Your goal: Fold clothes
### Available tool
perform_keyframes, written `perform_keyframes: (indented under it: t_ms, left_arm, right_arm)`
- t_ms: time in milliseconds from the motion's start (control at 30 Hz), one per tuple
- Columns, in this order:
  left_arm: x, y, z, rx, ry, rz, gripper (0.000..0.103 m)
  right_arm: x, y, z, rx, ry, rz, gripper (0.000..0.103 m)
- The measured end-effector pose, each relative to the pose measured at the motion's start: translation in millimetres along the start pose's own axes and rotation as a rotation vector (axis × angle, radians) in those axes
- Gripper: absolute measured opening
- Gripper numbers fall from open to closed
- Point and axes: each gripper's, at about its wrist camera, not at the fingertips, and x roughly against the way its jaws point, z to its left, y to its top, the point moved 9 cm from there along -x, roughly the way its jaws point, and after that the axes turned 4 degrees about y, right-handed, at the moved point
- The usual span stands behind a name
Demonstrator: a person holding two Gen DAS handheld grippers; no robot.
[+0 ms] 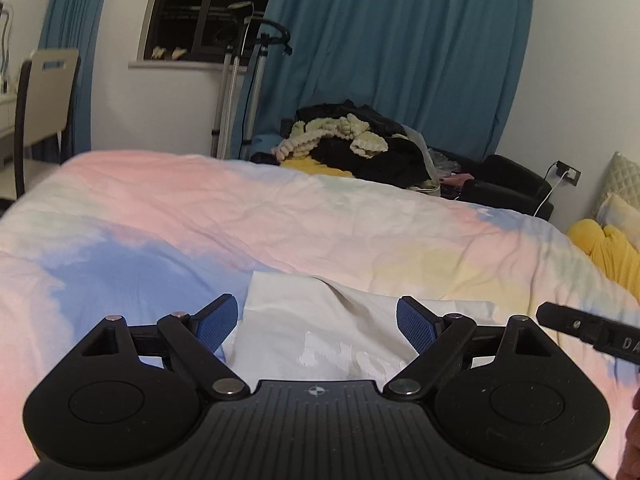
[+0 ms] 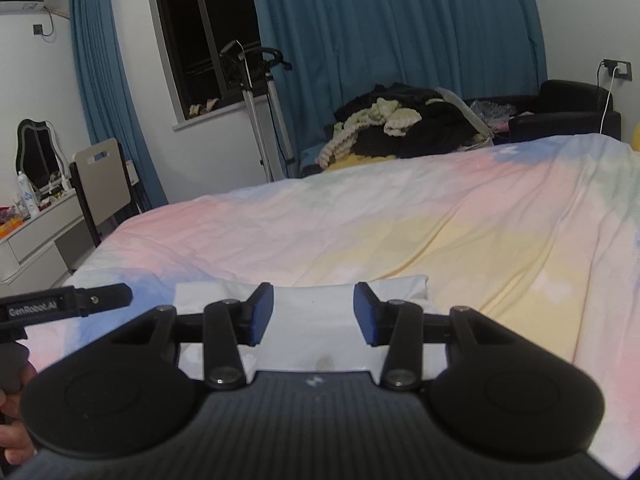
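Here the left gripper (image 1: 317, 322) hangs low over the bed (image 1: 320, 220) with its blue-padded fingers (image 1: 218, 322) spread wide and nothing between them. Under and just ahead of them lies the white garment (image 1: 320, 320), folded into a rough rectangle with a soft crease across its top and a pale print on its near side. The right gripper (image 2: 314, 314) hovers over the same garment (image 2: 312, 320), its fingers (image 2: 262, 312) likewise parted and empty. Each tool's black tip shows at the edge of the other's view, so the two sit side by side and close together.

The garment rests near the bed's front edge on a wrinkled duvet cover in washed pink, blue, yellow and white. Beyond the far side of the bed a heap of dark and cream knitted clothes (image 1: 352, 140) is piled in front of teal curtains (image 1: 400, 48). A dark window (image 2: 204, 32) stands left of it, and further left a pale chair (image 2: 102, 184) sits by a dresser (image 2: 36, 236).
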Motion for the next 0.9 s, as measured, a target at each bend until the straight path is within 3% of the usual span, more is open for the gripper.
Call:
perform_keyframes:
  t_ms: [333, 700, 900]
  left_arm:
    - [51.2, -19.8, -16.0, -0.062, -0.019, -0.07, 0.089]
    - [28.9, -26.8, -17.0, -0.073, -0.023, -0.04, 0.093]
    - [23.0, -26.6, -15.8, -0.072, -0.026, -0.039, 0.097]
  right_arm:
    - [48.9, -16.6, 17.9, 0.012, -0.02, -0.066, 0.052]
    - [32.3, -14.3, 16.6, 0.053, -0.044, -0.078, 0.059]
    - [30.3, -13.6, 17.4, 0.064, -0.04, -0.09, 0.075]
